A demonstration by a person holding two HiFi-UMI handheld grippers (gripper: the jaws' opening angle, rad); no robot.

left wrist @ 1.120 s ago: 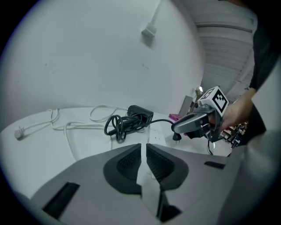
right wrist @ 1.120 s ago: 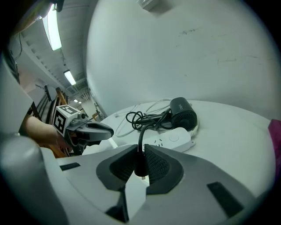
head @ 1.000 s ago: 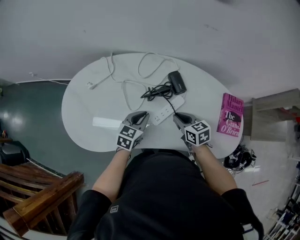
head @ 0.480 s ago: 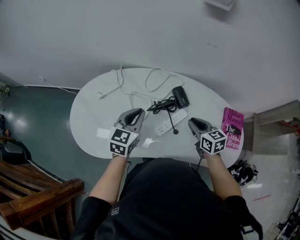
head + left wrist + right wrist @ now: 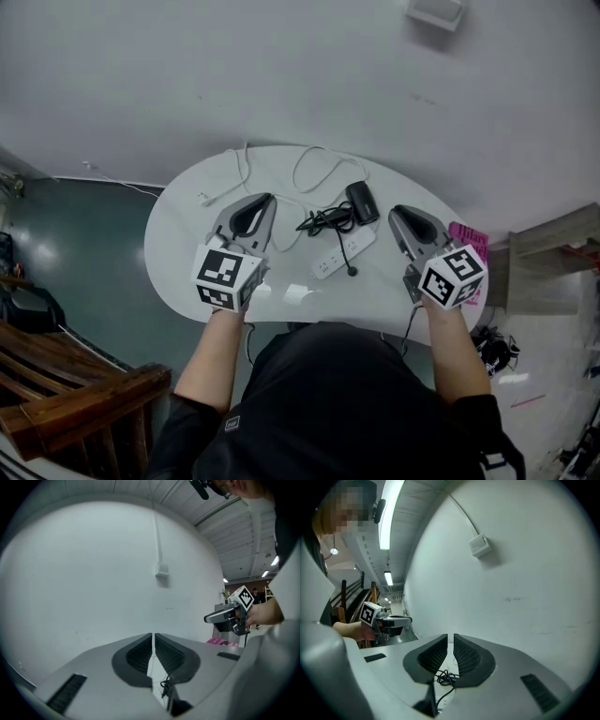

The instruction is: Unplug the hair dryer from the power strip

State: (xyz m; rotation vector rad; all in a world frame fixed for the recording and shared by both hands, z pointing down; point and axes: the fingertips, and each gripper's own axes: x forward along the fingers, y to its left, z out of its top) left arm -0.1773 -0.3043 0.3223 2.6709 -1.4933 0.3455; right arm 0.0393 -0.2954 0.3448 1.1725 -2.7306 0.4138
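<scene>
Head view, centre: the hair dryer (image 5: pixel 361 200) is lying on the desk (image 5: pixel 178 246), its plug (image 5: pixel 352 272) resting free beside the power strip (image 5: pixel 340 253); unplugging appears complete. Left gripper (image 5: pixel 259 202) and right gripper (image 5: pixel 399 213) are hovering, fingers closed, empty.

An office-like workroom: bare white wall (image 5: pixel 281 75), strip ceiling light (image 5: pixel 390 513), teal floor (image 5: pixel 75 244), white oval table (image 5: pixel 180 248).

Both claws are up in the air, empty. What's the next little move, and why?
Probably just lower both and stop: the left gripper and right gripper are shut and empty, and the black plug seems to lie on the table beside the power strip, out of its socket, so nothing looks left to pull.
</scene>
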